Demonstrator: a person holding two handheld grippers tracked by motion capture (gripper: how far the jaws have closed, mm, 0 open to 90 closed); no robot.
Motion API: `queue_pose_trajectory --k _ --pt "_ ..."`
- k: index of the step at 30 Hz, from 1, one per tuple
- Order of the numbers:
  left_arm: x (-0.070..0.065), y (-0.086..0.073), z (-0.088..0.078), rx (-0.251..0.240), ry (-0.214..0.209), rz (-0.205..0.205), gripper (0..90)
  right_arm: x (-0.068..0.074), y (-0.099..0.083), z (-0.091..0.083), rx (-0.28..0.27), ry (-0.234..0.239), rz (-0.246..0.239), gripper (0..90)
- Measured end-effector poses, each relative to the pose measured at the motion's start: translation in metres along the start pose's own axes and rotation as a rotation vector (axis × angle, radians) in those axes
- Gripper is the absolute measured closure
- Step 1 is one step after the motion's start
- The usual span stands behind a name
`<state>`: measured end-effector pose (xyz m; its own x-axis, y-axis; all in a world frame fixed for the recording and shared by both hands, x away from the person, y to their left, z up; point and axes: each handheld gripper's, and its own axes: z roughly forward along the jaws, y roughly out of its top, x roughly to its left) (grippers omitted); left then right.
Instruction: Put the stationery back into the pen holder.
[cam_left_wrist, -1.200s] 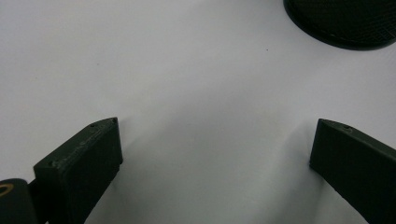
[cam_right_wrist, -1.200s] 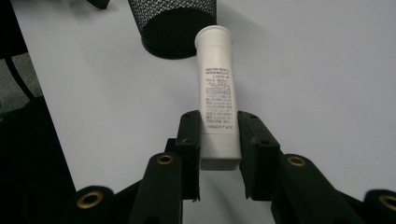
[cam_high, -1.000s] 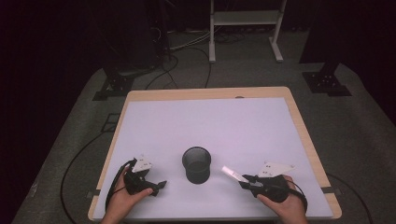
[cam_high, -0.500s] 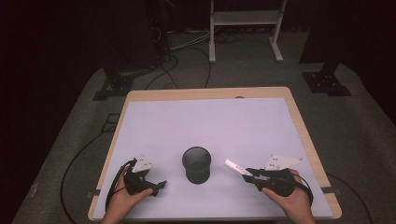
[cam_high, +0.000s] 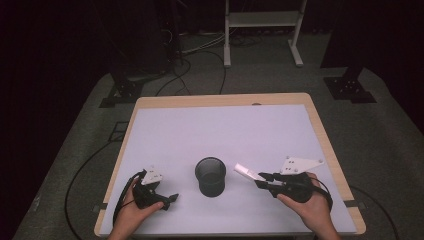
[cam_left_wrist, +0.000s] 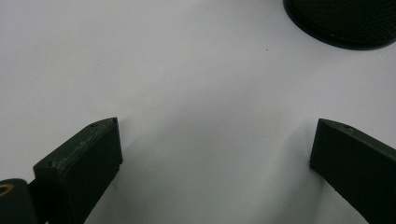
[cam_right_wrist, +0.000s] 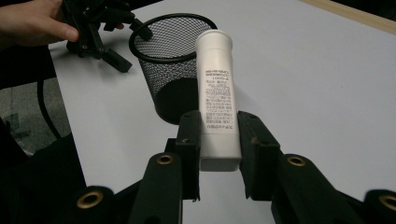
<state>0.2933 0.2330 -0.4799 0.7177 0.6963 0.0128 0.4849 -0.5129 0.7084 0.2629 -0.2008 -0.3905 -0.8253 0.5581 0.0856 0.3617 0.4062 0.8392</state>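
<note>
Clearly the right gripper (cam_right_wrist: 218, 140) clamps the white tube (cam_right_wrist: 217, 93) by its base, free end aimed at the mesh cup (cam_high: 210, 176) for dropping in, while the left gripper (cam_high: 167, 199) rests released on the worktop (cam_high: 215, 130).

Left gripper (cam_high: 167, 199) rests low at seven o'clock, fingers (cam_left_wrist: 84, 158) spread wide; right gripper (cam_high: 260, 179), at five o'clock, is clamped.

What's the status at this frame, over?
Right hand-held gripper shut on white tube, raised beside the mesh cup. Left hand-held gripper open, low over the table. Nothing between tube and cup.
</note>
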Motion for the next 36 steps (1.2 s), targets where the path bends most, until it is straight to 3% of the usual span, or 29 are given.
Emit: queue_pose_trajectory --k 16,36 --pt "0.0 0.0 0.0 -0.003 -0.001 -0.005 1.4 0.002 0.029 0.018 0.012 0.05 -0.023 70.2" --pt "0.0 0.0 0.0 0.0 -0.002 -0.004 1.4 0.004 0.055 0.05 0.04 0.071 -0.053 70.2"
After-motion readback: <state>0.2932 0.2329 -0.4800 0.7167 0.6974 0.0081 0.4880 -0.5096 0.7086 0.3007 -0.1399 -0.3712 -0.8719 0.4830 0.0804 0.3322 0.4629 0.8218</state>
